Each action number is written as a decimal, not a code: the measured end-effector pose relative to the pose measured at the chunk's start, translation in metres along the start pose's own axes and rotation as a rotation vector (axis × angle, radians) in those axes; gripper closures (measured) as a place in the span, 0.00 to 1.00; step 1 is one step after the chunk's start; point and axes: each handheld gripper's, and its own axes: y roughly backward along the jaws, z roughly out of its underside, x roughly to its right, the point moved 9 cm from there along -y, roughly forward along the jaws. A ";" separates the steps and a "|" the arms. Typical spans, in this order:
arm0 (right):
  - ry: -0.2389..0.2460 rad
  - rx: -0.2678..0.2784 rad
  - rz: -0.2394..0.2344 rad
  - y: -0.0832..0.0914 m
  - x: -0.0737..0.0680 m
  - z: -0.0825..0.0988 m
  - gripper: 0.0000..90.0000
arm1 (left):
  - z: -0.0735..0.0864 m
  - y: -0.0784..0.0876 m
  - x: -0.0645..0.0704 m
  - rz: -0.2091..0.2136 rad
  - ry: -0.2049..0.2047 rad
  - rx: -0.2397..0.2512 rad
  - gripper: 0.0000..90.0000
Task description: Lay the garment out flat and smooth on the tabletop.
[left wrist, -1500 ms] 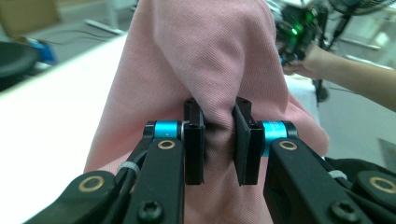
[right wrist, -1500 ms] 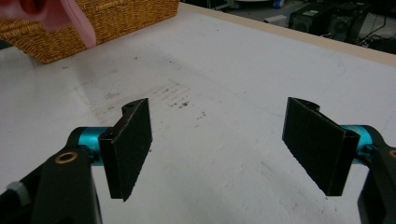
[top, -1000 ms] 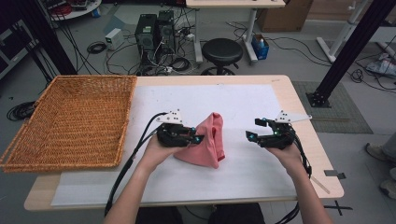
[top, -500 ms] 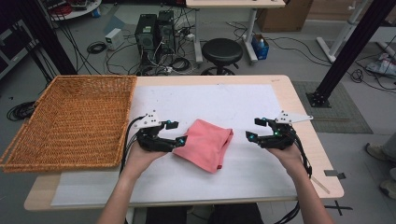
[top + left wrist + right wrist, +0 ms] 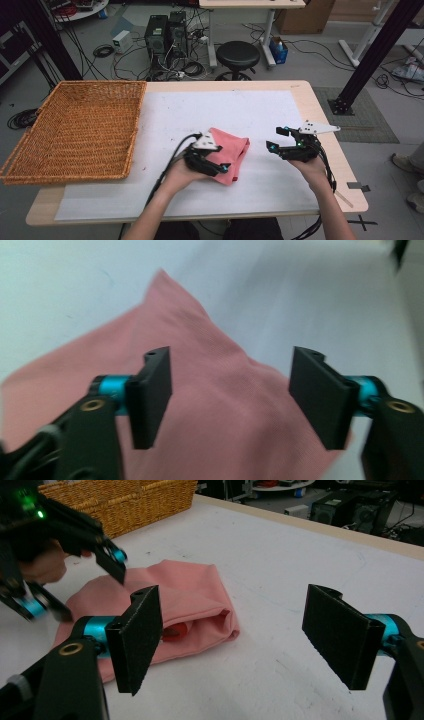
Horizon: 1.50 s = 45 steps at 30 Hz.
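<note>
A pink cloth (image 5: 234, 146) lies folded on the white sheet near the table's middle. My left gripper (image 5: 221, 168) hovers over the cloth's near left part, jaws wide apart. They have just been closing a little. In the left gripper view the cloth (image 5: 220, 435) spreads below and between the jaws of the left gripper (image 5: 230, 390), and the pads do not press it. My right gripper (image 5: 276, 139) stands open to the right of the cloth, apart from it. In the right gripper view the cloth (image 5: 192, 587) lies beyond the right gripper (image 5: 232, 635), with the left gripper (image 5: 80, 587) over its far side.
A large wicker basket (image 5: 75, 130) sits on the table's left end, its corner also in the right gripper view (image 5: 125, 500). The white sheet (image 5: 225, 107) covers most of the tabletop. A black stool (image 5: 237, 52) and computer cases stand on the floor beyond the far edge.
The left gripper let go of the bunched cloth, which dropped flat. It pulled away left with jaws opening, then came back right over the cloth's near edge. The right gripper stayed put.
</note>
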 end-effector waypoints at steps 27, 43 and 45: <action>0.010 -0.181 -0.066 -0.060 -0.041 0.034 0.35 | 0.061 0.148 -0.119 -0.571 0.659 0.482 0.98; -0.122 -0.221 0.055 -0.067 -0.017 0.043 0.39 | -0.009 0.040 -0.012 -0.155 -0.050 0.180 0.50; -0.120 -0.221 0.055 -0.065 -0.017 0.044 0.39 | -0.009 0.027 -0.006 -0.136 -0.128 0.115 0.50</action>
